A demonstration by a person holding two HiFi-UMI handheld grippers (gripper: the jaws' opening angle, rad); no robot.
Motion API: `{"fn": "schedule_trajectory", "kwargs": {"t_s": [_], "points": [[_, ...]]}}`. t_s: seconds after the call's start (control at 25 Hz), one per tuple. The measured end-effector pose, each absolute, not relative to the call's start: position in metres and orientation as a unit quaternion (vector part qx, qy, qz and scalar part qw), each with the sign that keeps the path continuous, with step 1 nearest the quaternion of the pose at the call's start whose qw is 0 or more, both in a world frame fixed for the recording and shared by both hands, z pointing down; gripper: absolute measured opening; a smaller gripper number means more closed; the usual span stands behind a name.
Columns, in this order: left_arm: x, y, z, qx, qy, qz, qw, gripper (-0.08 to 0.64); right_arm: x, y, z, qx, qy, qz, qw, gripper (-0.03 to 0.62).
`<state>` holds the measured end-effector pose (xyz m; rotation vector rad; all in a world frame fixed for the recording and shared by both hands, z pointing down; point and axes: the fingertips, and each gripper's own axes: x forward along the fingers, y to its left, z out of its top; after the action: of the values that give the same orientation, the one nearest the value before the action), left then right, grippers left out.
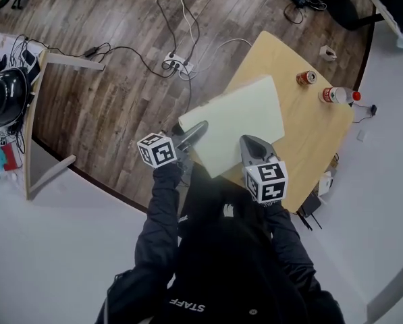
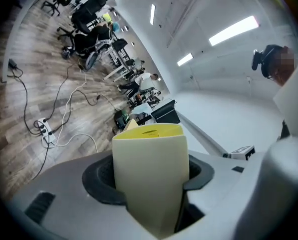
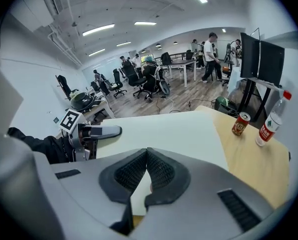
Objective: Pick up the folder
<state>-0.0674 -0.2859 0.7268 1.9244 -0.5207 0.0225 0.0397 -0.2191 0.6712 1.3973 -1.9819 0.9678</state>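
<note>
Wooden table (image 1: 317, 135) below: pale cream folder (image 1: 233, 121), yellow inside, clamped by left tool (image 1: 198, 129) and right tool (image 1: 250, 144).

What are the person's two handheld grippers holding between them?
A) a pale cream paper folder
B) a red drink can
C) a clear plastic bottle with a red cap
A: the pale cream paper folder is clamped along its near side by the left gripper and the right gripper. The red drink can and the clear plastic bottle stand apart from both on the light wooden table.
</note>
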Motion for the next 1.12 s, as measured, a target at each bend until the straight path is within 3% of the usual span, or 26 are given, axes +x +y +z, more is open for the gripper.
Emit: {"fn": "schedule_trajectory", "kwargs": {"t_s": [1.12], "points": [[-0.035,-0.238,0.469,0.886,-0.375,0.035,0.27,0.291,0.095,-0.165,0.47,0.604,-0.76,0.214,0.113,0.021]]}}
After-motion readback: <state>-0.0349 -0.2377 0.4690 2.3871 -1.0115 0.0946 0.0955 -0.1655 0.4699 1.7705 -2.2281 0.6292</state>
